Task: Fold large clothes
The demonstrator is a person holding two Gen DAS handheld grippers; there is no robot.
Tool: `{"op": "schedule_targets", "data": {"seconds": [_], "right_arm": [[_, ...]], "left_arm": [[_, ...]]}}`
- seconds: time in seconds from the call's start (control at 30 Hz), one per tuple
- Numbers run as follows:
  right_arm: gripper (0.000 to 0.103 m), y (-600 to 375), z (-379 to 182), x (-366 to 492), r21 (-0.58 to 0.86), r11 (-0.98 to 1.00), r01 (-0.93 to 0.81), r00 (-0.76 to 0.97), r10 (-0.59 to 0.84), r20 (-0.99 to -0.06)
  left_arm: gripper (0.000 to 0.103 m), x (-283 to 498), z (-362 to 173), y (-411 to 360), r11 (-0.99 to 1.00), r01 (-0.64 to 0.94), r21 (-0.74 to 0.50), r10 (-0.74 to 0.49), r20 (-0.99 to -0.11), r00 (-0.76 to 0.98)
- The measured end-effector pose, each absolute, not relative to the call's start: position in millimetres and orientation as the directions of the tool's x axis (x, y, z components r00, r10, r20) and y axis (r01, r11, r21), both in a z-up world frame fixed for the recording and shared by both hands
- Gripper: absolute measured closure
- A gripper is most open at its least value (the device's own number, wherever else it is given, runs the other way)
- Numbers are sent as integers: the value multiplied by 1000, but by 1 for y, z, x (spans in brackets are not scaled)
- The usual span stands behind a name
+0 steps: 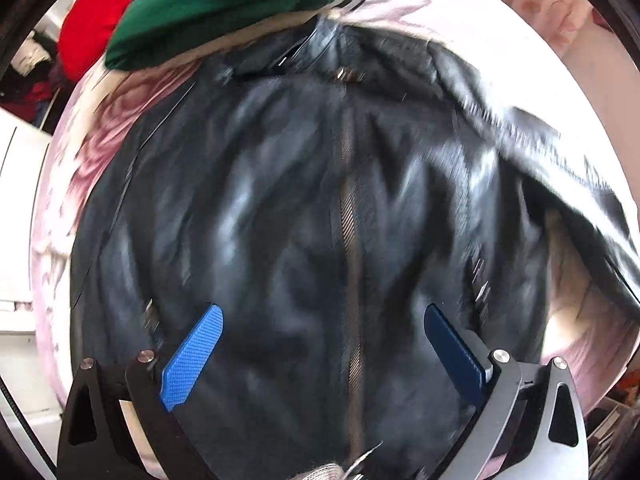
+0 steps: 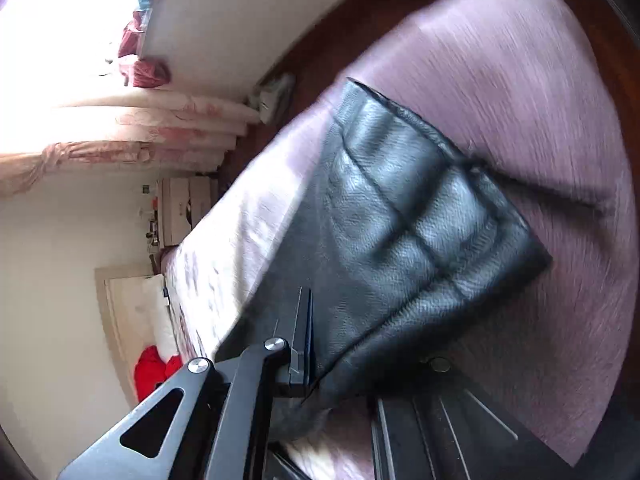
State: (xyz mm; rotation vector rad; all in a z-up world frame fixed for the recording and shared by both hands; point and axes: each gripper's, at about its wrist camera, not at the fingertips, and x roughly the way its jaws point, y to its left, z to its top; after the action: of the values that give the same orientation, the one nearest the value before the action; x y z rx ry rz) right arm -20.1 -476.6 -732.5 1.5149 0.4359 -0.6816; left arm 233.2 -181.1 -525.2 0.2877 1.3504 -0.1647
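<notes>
With the black leather zip-front jacket (image 1: 304, 208) spread on the pink floral bedspread (image 1: 120, 120) beneath the left gripper's (image 1: 322, 332) parted fingers, the right gripper (image 2: 316, 344), clamped on its sleeve, should carry that across the front without slack.

Pink floral curtains (image 2: 120, 136), bright window (image 2: 60, 20)

Black grained leather jacket (image 1: 280, 208) with brown zipper tape (image 1: 350, 220); pink rose-print bed sheet (image 1: 120, 120); green white-striped folded garment (image 1: 224, 4); red folded garment (image 1: 92, 20).
</notes>
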Motion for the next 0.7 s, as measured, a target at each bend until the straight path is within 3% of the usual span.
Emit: {"op": "schedule_targets", "data": {"seconds": [0.17, 0.4, 0.57, 0.7], "right_arm": [[98, -498, -699, 9, 724, 73, 686, 728, -102, -678], [94, -516, -711, 30, 707, -14, 707, 706, -49, -707], [97, -504, -658, 68, 686, 119, 718, 696, -98, -711], [97, -465, -579, 126, 672, 300, 677, 725, -114, -680]], "left_arm": [[0, 279, -535, -229, 956, 290, 54, -19, -970, 243], [0, 323, -609, -270, 936, 330, 125, 72, -983, 167], [0, 319, -579, -234, 945, 323, 47, -13, -984, 178], [0, 312, -538, -144, 979, 204, -2, -47, -976, 212]]}}
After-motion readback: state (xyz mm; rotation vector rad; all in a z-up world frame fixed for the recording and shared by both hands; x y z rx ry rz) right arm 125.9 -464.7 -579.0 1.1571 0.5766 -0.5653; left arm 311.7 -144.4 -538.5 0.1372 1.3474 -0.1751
